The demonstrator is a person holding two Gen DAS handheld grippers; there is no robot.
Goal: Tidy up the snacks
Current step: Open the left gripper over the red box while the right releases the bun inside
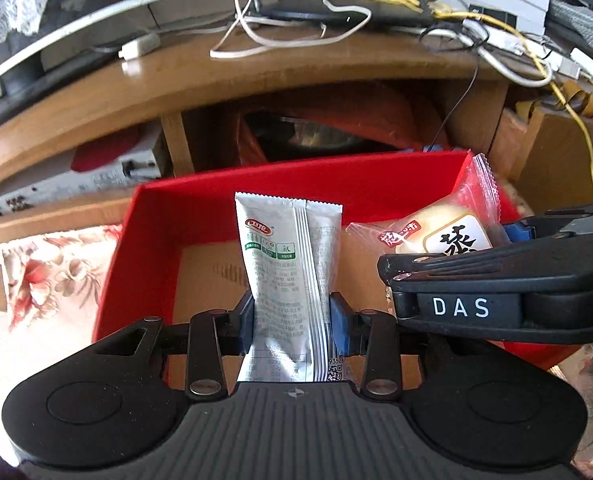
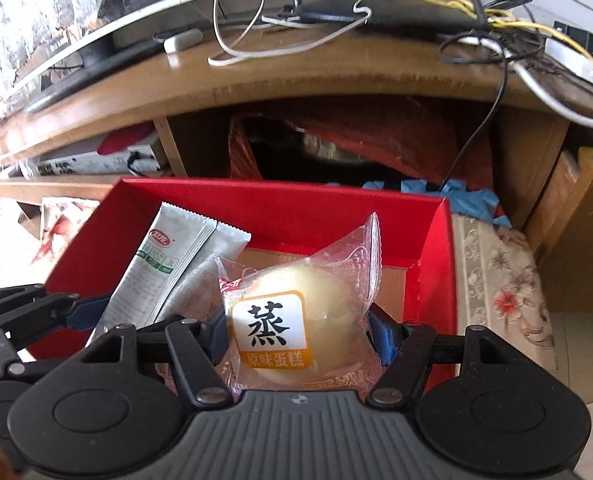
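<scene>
A red box [image 1: 296, 184] with a cardboard floor stands in front of a wooden TV stand; it also shows in the right wrist view [image 2: 288, 208]. My left gripper [image 1: 292, 320] is shut on a silver snack pouch [image 1: 288, 264] and holds it upright over the box. The pouch also shows in the right wrist view [image 2: 164, 272]. My right gripper [image 2: 300, 332] is shut on a clear-wrapped steamed cake [image 2: 292, 320], held over the right side of the box. The cake [image 1: 444, 232] and right gripper [image 1: 496, 280] show at the right of the left wrist view.
The wooden TV stand [image 2: 296, 76] carries a router [image 2: 396, 12], tangled cables [image 1: 516, 40] and a TV base. A red bag [image 2: 336, 144] sits in the open shelf below. A floral cloth [image 2: 500, 280] lies beside the box, and cardboard boxes [image 1: 556, 152] stand at the right.
</scene>
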